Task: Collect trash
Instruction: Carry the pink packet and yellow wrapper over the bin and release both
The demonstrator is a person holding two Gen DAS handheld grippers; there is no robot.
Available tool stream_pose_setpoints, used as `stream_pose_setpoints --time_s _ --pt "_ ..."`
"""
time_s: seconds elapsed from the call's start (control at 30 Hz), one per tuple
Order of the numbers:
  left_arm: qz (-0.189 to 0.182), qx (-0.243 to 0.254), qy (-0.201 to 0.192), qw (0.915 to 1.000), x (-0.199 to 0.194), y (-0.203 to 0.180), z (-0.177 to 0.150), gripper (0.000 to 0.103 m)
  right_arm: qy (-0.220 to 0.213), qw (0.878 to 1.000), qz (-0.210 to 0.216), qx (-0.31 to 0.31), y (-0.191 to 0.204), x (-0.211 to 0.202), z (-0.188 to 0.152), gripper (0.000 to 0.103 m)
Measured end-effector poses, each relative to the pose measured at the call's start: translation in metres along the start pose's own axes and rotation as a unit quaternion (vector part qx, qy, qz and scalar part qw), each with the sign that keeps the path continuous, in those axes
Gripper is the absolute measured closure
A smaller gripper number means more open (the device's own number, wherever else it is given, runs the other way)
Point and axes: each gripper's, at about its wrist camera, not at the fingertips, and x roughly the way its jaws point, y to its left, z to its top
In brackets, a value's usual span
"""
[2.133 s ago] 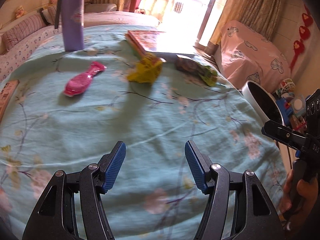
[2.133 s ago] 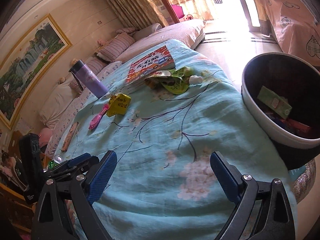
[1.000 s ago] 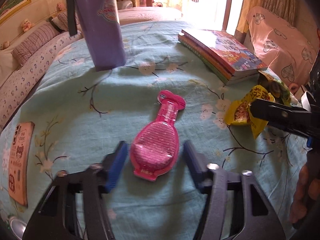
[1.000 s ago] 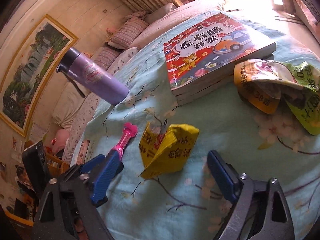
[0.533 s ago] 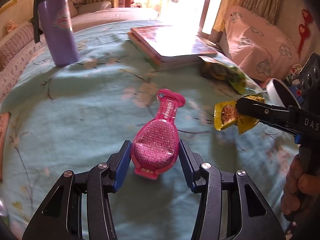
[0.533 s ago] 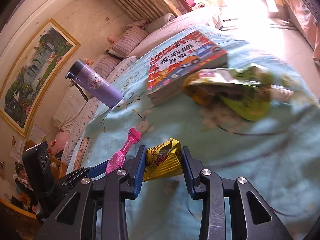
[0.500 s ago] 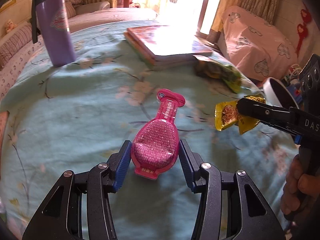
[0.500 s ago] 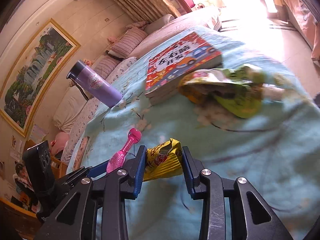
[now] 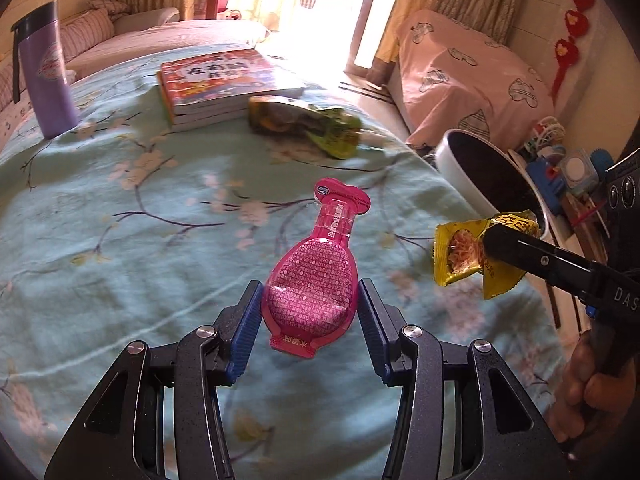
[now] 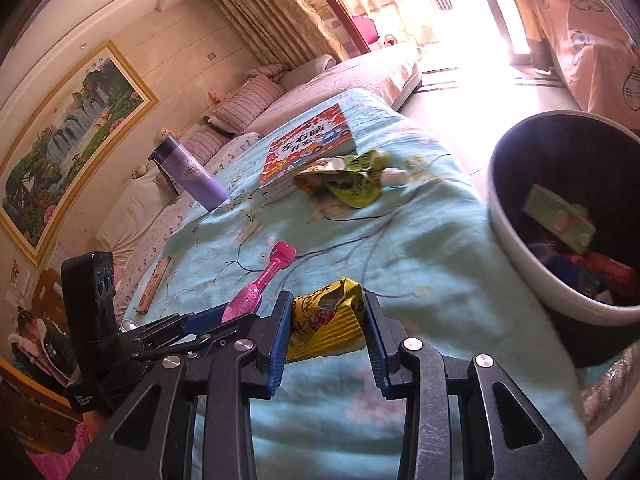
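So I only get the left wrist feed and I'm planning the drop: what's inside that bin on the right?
Observer: The right wrist view looks into the bin: a pale green carton and red packaging already lie in it.
Operator: Is the right gripper pinching the yellow wrapper squarely?
Observer: Yes, the right gripper has both pads against the yellow wrapper, clear of the cloth.
Operator: Anything behind my left gripper?
Observer: A framed landscape painting hangs on the wall above the sofa cushions.

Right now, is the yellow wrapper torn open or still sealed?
Torn open. In the left wrist view the yellow wrapper, held by the right gripper, gapes at one end, showing its printed inside.
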Motion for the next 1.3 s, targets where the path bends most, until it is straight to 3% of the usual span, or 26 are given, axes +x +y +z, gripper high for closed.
stream_pose_setpoints --time_s 0.77,1.3 --pt "-0.039 0.027 -0.003 0.9989 -0.002 -0.078 0.0 0.056 -0.083 0.995 -0.05 0.006 -0.046 -0.086 -0.011 0.068" --pt "-0.046 0.053 -0.001 0.9975 0.005 -0.116 0.01 0.056 -0.116 0.99 -0.076 0.031 -0.084 -0.121 -0.011 0.068"
